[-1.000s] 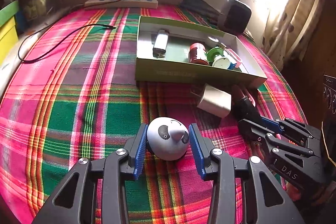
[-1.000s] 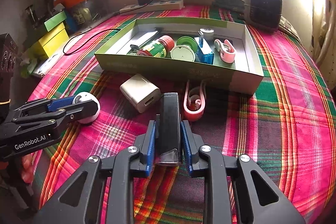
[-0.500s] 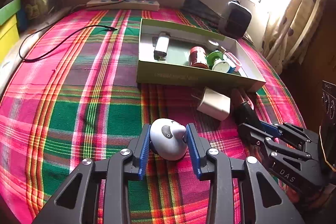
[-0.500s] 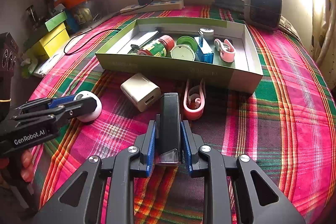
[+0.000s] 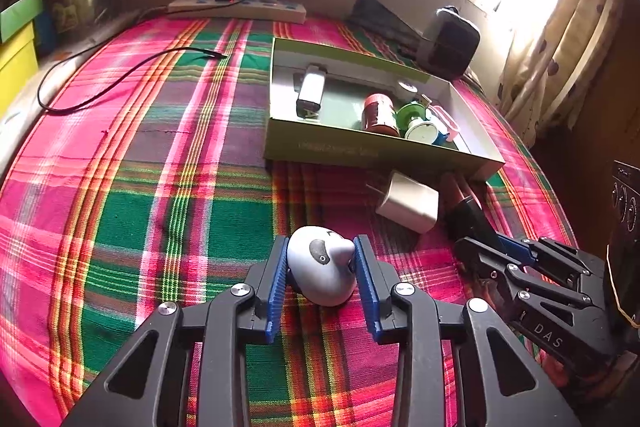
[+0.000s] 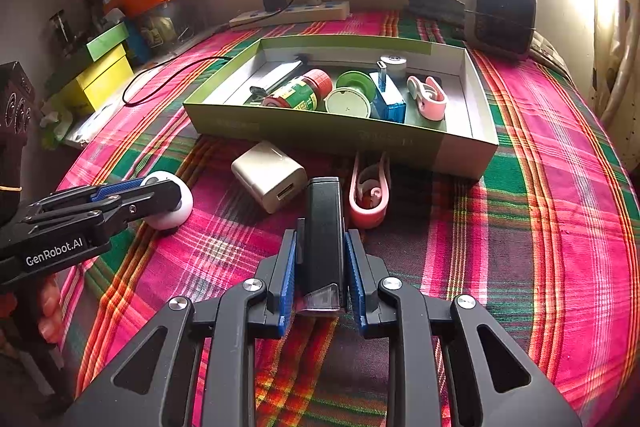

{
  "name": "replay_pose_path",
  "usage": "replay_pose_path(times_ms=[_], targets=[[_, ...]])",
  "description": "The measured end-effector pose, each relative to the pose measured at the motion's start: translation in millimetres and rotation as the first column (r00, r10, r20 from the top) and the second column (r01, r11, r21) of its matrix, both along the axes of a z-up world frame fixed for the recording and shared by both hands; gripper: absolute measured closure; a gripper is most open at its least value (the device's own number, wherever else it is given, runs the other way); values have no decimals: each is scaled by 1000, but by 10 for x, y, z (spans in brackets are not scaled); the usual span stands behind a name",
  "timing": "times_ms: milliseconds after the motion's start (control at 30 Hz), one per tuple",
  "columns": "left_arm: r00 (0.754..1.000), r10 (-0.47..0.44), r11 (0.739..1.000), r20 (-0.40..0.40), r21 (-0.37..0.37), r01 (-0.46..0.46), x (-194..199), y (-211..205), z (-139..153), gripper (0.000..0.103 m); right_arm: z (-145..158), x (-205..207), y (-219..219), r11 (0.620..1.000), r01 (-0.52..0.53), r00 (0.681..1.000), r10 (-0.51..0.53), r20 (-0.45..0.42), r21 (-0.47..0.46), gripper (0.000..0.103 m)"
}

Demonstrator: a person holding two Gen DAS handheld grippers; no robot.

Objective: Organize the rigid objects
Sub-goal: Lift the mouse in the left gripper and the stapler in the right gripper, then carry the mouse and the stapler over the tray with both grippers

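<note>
A white rounded toy with a panda face (image 5: pixel 320 275) lies on the plaid cloth. My left gripper (image 5: pixel 322 242) is closing on it, and both blue pads touch its sides. From the right wrist view the toy (image 6: pixel 176 215) shows behind the left gripper (image 6: pixel 160 193). My right gripper (image 6: pixel 322 233) is shut on a black bar-shaped device (image 6: pixel 324 211) with a clear end, resting low over the cloth. The green open box (image 6: pixel 320 131) beyond holds a red-capped bottle, round lids, a blue item and a pink clip.
A white charger block (image 6: pixel 268 175) and a pink clip (image 6: pixel 368 195) lie on the cloth in front of the box. A black cable (image 5: pixel 120 83), a power strip (image 5: pixel 240 9) and a dark speaker-like unit (image 6: pixel 500 13) sit at the back. Yellow and green boxes (image 6: pixel 100 75) stand at the left.
The left jaws have drawn in from wide of the panda toy until the pads meet its sides. The right gripper and the black device have not moved.
</note>
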State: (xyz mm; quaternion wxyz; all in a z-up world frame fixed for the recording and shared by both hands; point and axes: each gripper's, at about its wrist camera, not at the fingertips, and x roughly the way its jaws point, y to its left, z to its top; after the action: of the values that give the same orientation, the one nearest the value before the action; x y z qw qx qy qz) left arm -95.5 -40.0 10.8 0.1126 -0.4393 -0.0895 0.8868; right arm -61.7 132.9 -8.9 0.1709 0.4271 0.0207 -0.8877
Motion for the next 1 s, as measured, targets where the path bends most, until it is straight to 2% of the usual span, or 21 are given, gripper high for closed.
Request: replay_pose_path(times_ms=[367, 1000], targets=[[999, -13, 1000, -44, -1, 13, -32, 46, 224, 72, 180, -22, 68, 1000, 7, 999, -8, -36, -9, 79], [996, -42, 999, -83, -2, 42, -439, 111, 535, 72, 531, -361, 110, 1000, -12, 996, 11, -85, -3, 79]])
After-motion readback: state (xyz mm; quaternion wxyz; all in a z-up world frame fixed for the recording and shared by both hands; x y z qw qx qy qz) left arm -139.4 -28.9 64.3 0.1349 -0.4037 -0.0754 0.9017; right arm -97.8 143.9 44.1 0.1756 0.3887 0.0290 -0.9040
